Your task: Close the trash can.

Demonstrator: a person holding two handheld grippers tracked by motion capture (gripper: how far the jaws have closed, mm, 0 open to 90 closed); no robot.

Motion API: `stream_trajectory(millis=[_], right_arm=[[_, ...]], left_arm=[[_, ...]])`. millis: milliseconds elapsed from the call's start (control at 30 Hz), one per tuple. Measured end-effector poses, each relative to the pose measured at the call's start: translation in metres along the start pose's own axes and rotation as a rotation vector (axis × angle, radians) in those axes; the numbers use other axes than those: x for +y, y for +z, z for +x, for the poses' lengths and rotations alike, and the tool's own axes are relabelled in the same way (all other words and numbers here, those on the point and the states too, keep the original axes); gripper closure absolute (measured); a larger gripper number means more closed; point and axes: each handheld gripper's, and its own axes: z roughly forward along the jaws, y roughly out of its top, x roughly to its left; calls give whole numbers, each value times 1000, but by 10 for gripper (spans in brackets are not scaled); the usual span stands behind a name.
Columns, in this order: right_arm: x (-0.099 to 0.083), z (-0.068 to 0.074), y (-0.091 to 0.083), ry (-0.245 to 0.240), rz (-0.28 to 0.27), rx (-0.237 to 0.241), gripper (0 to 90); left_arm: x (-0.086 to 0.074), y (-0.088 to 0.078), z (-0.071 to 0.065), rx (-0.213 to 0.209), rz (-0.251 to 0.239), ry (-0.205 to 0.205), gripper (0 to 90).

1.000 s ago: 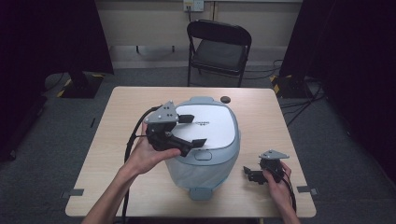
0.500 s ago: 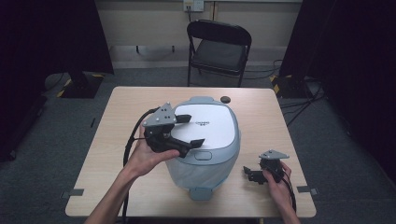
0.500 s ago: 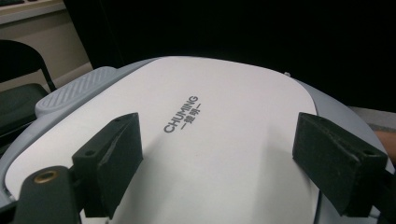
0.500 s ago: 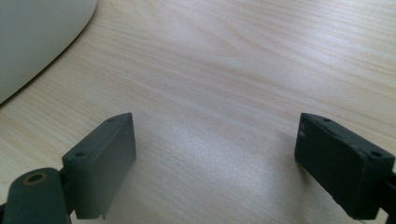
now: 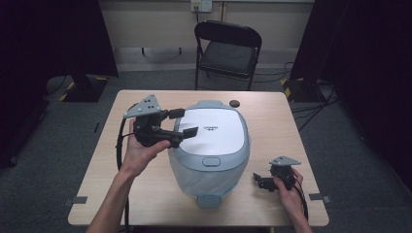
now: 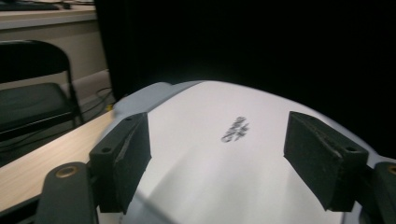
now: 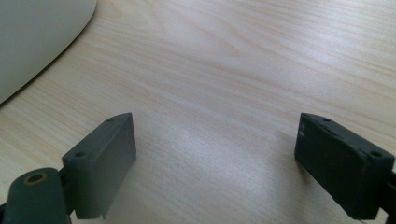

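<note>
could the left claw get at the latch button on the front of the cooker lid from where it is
Probably yes. The left claw is open over the lid's left edge, with nothing between it and the latch button. The right claw sits apart on the table.

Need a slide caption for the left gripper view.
Left gripper, jaws open, poised above the appliance's white lid.

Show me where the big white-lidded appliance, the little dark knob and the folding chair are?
appliance [image 5: 214, 133], high view, middle of its white lid.
knob [image 5: 235, 103], high view, its top.
chair [image 5: 228, 57], high view, its seat.
</note>
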Motion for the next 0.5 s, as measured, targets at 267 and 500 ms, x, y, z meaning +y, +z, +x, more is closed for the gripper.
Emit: stream_trajectory(millis=[267,500], right_arm=[[0,0,0,1,0,0,114],[0,0,0,-1,0,0,114]], left_arm=[[-14,-32,17,89,-48,-35,210],[-35,-52,34,143,-15,-80,210]])
